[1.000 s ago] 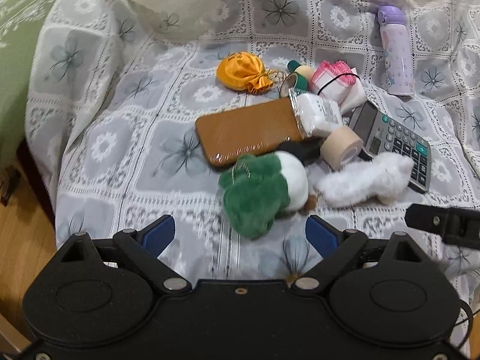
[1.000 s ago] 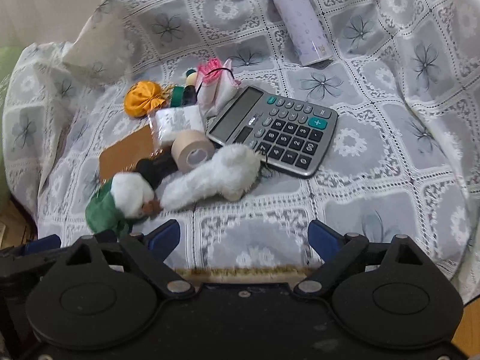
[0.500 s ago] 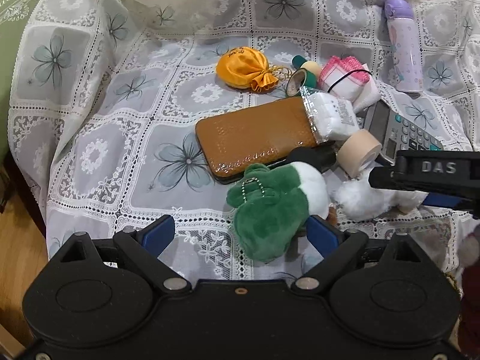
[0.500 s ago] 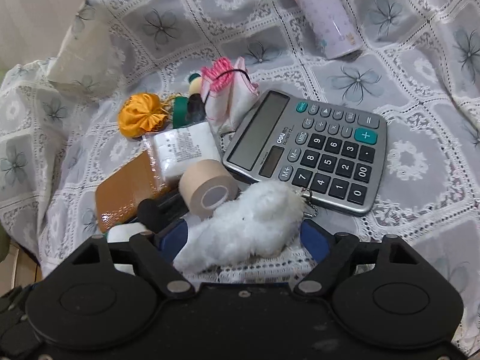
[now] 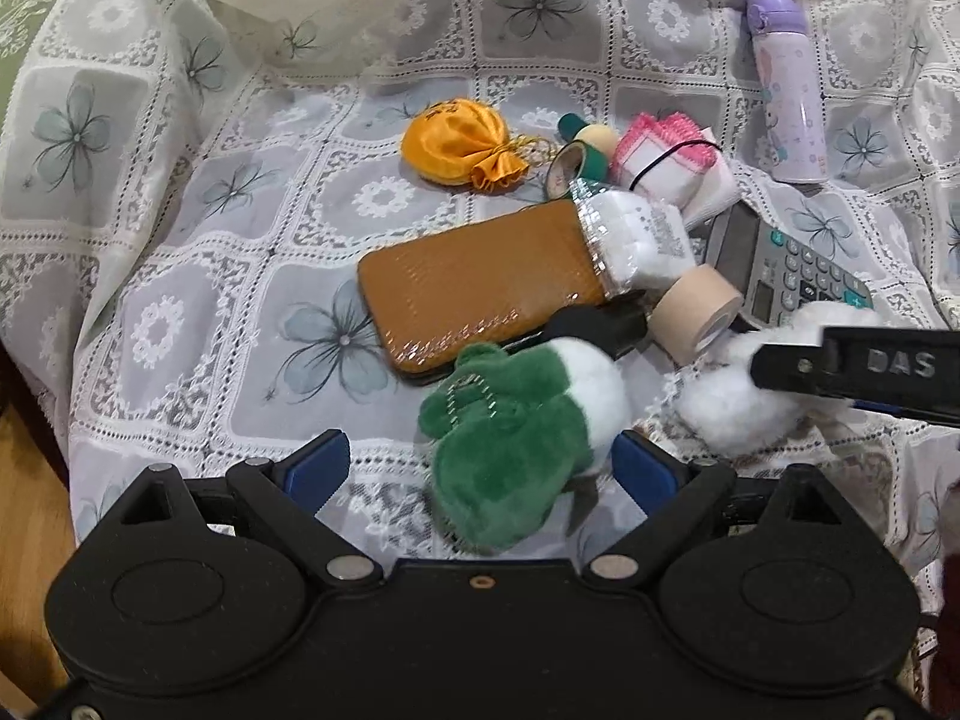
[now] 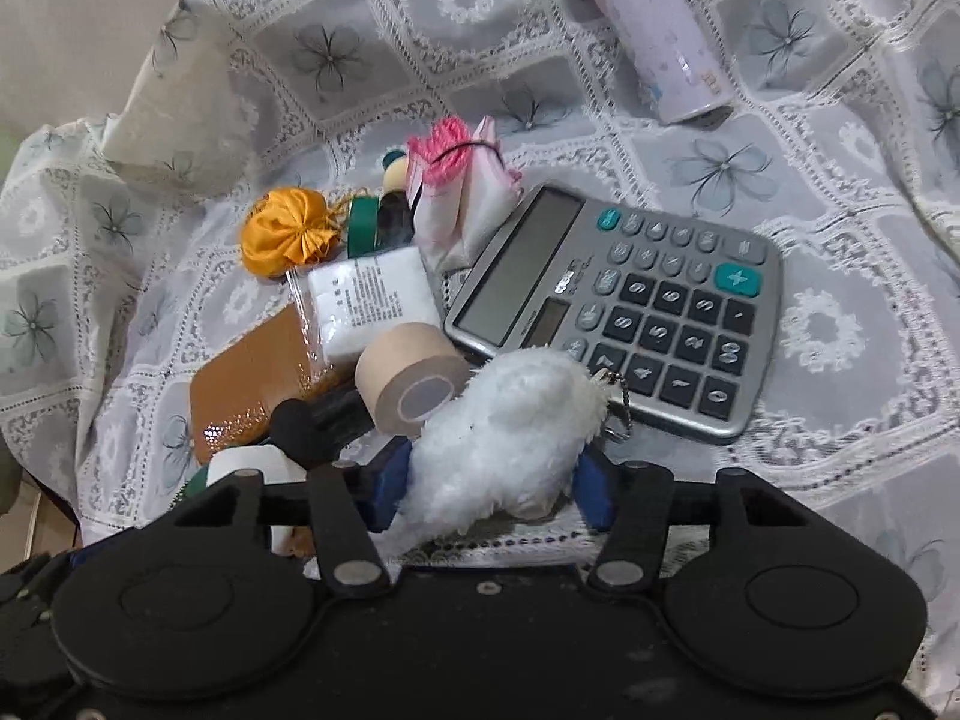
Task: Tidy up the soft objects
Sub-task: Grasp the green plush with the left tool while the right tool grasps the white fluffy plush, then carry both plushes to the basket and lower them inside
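So it's a crowded patch of lace tablecloth (image 5: pixel 180 276), white crochet squares with grey flowers, rumpled at the edges.

My right gripper (image 6: pixel 489 483) has its blue pads either side of the white plush toy (image 6: pixel 510 432) at the lower middle of the right wrist view, and the jaws are closing, squeezing the fluff in from both sides. A little ball chain hangs off the toy's far end, right against the silver calculator (image 6: pixel 636 306), which sits hard and flat just beyond it. A beige tape roll (image 6: pixel 414 381) butts up on the toy's left, with a black cylinder thing beside that.

My left gripper (image 5: pixel 480 468) is spread wide at the bottom of its own frame, with the green and white plush toy (image 5: pixel 516 432) lying between the pads. The right pad looks about touching the white part; the left pad is well clear.

Behind the green plush there's a glossy brown wallet (image 5: pixel 474 282), textured and rectangular, with a plastic bag of cotton pads (image 5: pixel 636 240) overlapping its right end. Further up: a shiny orange satin pouch (image 5: pixel 462 147), a green tape roll (image 5: pixel 576 159) and a folded pink-edged cloth (image 5: pixel 666 162) with a black band.

The left view shows the lilac bottle (image 5: pixel 786 90) whole, lying at upper right; the right view crops its cap. The left view also catches the right gripper's black finger across the white plush.
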Demonstrator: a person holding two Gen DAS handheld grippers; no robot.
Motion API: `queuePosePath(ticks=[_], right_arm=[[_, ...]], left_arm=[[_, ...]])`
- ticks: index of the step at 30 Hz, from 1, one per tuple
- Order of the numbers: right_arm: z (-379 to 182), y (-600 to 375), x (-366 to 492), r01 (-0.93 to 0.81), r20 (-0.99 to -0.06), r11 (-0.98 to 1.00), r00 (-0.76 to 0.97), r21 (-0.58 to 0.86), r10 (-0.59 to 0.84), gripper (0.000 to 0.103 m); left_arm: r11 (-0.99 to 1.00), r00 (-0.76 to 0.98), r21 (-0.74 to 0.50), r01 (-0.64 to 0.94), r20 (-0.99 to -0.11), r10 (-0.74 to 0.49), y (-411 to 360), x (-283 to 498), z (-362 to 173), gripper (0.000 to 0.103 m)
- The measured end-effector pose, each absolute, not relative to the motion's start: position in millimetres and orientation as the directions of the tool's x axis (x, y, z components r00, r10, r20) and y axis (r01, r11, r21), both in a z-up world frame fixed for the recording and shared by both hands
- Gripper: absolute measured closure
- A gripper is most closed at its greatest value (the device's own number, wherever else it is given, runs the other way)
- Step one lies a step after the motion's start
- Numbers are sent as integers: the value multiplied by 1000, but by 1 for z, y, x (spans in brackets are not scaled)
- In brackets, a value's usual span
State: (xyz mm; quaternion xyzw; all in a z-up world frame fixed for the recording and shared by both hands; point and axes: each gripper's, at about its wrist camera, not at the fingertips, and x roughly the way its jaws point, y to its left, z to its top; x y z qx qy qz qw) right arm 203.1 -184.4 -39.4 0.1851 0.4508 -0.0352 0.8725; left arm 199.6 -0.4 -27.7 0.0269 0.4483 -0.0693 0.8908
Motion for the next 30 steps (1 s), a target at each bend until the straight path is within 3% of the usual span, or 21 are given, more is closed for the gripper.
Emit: queuePosePath(ticks=[12, 14, 16, 18, 30], right_arm=[[-26, -197, 178, 217, -789, 944, 611, 248, 67, 47], [-27, -197, 174, 213, -791, 945, 608, 248, 70, 47], [-26, -198, 169, 213, -791, 944, 608, 250, 72, 47], [-25, -198, 165, 214, -790, 945, 609, 248, 69, 47], [-5, -200, 122, 215, -768, 945, 639, 246, 55, 46]], left_arm=[[992, 535, -69, 102, -837, -114, -17, 227, -45, 12], [992, 529, -82, 91, -841, -118, -17, 227, -47, 18], [991, 525, -98, 89, -841, -130, -16, 226, -47, 32], [990, 529, -107, 87, -837, -137, -16, 224, -44, 34], [986, 558, -119, 118, -813, -165, -18, 172, -10, 36]])
